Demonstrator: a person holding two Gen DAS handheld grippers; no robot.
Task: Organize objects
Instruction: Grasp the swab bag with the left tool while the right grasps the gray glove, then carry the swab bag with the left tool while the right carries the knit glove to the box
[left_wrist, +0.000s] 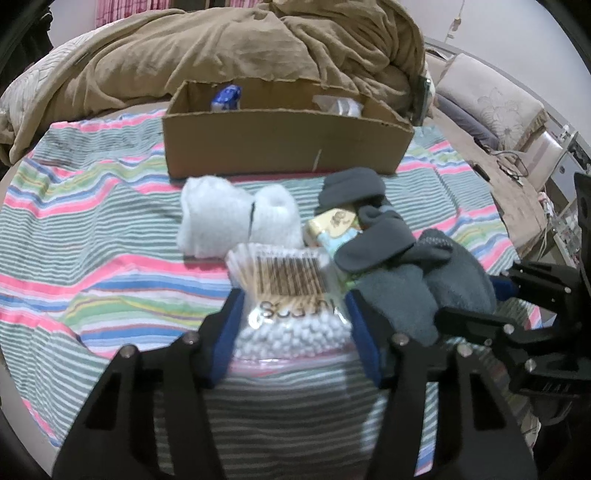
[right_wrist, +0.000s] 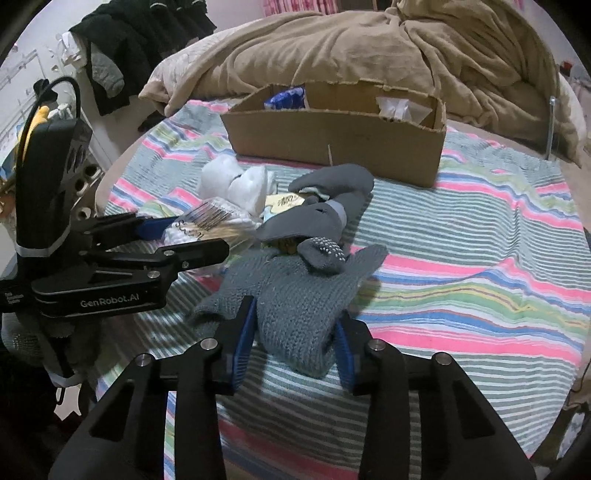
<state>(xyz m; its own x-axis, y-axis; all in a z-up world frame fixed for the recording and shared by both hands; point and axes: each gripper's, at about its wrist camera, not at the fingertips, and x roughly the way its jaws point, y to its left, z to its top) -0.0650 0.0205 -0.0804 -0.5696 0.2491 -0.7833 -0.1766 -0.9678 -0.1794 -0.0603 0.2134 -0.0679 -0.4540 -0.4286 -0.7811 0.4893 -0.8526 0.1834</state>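
Claws close on soft cargo on the striped bed cover: our left claw (left_wrist: 295, 325) pinches the light, crinkly, slippery cotton-swab bag (left_wrist: 286, 295) across its middle, our right claw (right_wrist: 295, 343) clamps the limp grey knit garment (right_wrist: 291, 306), which we judge will sag.

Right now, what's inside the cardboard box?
Inside the cardboard box a blue packet and some clear plastic wrapping peek out. The front wall hides the bottom.

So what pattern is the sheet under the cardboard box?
The sheet has pink, blue, green and grey stripes; clearest in the right wrist view.
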